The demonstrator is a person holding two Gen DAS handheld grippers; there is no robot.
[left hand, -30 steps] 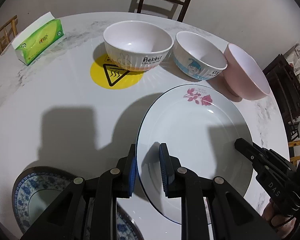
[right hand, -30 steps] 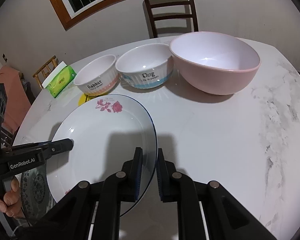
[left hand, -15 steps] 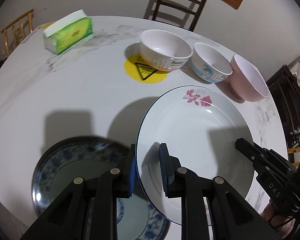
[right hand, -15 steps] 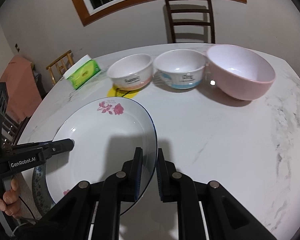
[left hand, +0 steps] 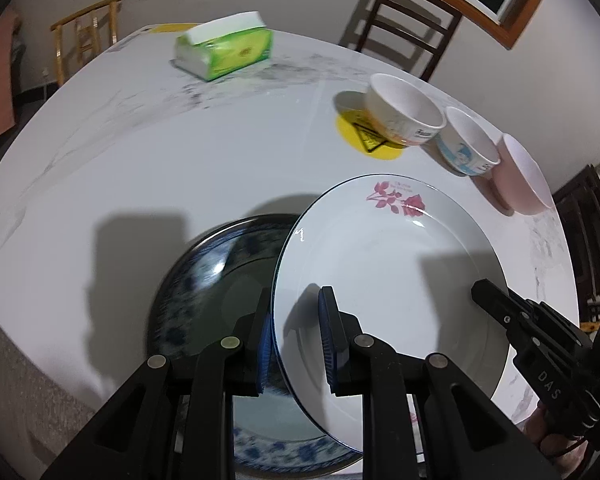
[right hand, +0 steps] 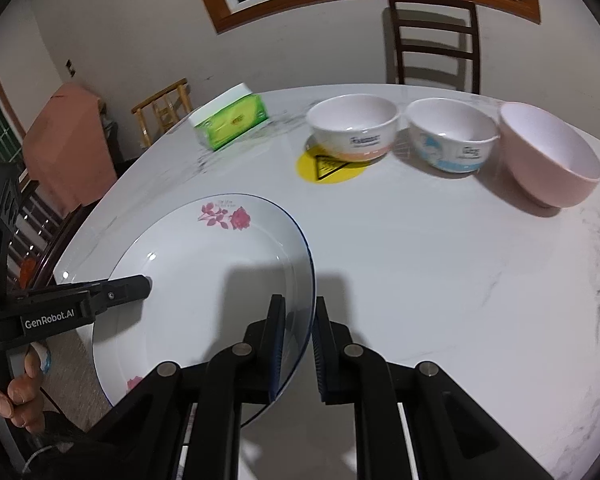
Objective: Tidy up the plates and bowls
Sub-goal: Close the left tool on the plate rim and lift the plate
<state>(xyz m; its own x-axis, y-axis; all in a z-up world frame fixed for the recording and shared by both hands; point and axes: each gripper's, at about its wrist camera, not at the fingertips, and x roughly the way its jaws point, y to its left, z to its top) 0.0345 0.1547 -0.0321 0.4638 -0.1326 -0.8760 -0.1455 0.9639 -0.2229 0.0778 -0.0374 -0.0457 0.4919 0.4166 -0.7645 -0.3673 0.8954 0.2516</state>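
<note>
The white rose-printed plate (left hand: 384,280) is gripped at opposite rims by the left gripper (left hand: 296,344) and right gripper (right hand: 298,350), jaws narrowed on its edge. It is held above a blue-patterned plate (left hand: 196,280), seen only from the left wrist. The person's hand (right hand: 16,392) is shown only by the right wrist view.

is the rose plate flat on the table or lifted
Lifted: the rose plate is clamped at opposite rims by the left gripper and right gripper, overlapping the blue plate below.

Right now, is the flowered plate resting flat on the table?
No, the flowered plate is held by both hand-held grippers, overlapping the blue patterned plate.
</note>
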